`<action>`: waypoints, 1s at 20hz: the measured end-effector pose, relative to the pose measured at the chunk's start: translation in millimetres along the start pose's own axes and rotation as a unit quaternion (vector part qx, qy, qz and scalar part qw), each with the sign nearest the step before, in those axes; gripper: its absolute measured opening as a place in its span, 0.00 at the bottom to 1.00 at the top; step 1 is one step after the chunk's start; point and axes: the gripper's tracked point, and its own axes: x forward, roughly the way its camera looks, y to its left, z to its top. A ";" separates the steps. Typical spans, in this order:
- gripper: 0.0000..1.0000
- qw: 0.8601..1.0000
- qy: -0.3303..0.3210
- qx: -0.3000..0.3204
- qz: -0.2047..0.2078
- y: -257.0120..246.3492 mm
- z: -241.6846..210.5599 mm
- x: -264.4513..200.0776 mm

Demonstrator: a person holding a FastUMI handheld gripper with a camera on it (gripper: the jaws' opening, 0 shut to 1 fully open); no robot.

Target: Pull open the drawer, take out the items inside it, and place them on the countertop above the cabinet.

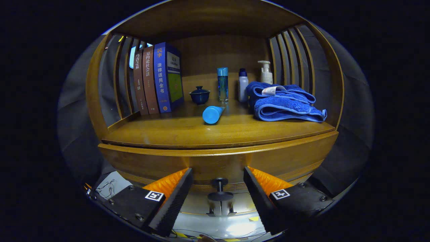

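Your claw (218, 188) stands spread and grasping nothing, its fingers flanking the small dark round knob (220, 194) of the closed wooden drawer (215, 164) at lower centre, lined up to clamp it. Above, a light-blue tube (212, 114) lies on the wooden tabletop (188, 132).

Varnished wood cabinet with a glossy, reflective tabletop (188, 132) and smooth drawer front (174, 161), dark matt knob (220, 191) between the parted ridged fingers of the claw (218, 188); plush terry-cloth towel (285, 102); glossy plastic tube (212, 114); clear bottle (222, 84).
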 end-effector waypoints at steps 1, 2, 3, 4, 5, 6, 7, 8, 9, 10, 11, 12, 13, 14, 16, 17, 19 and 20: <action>1.00 1.000 -0.002 -0.001 -0.002 0.1 0.1 -0.8; 1.00 1.000 -0.003 -0.002 -0.004 -0.1 0.2 -0.3; 0.99 1.000 -0.002 -0.004 -0.006 0.0 -0.9 0.5; 0.99 1.000 -0.003 -0.006 -0.007 0.3 -0.9 0.6; 1.00 1.000 -0.002 -0.006 -0.006 -0.2 -1.8 0.6; 1.00 1.000 0.000 -0.004 -0.005 -0.1 -1.7 0.6; 1.00 1.000 0.005 -0.002 -0.004 -0.2 -1.6 0.8; 1.00 1.000 0.012 -0.003 -0.004 -1.1 -1.5 0.1; 0.99 1.000 0.012 -0.004 -0.005 -1.8 1.9 -1.7; 0.99 1.000 0.007 -0.006 -0.006 -2.0 7.3 -4.5; 1.00 1.000 -0.001 -0.010 -0.006 -1.5 12.9 -7.7; 1.00 1.000 -0.008 -0.014 -0.006 -0.9 18.7 -12.5; 0.99 1.000 -0.014 -0.018 -0.005 0.5 24.8 -18.2; 1.00 1.000 -0.021 -0.021 -0.003 2.8 31.1 -23.9; 0.99 0.999 -0.036 -0.023 -0.002 5.6 48.2 -35.6; 0.99 0.999 -0.043 -0.024 -0.004 6.3 57.4 -42.9; 1.00 0.997 -0.067 -0.025 -0.002 10.8 81.1 -60.0; 0.99 0.996 -0.082 -0.026 -0.002 12.4 93.8 -69.2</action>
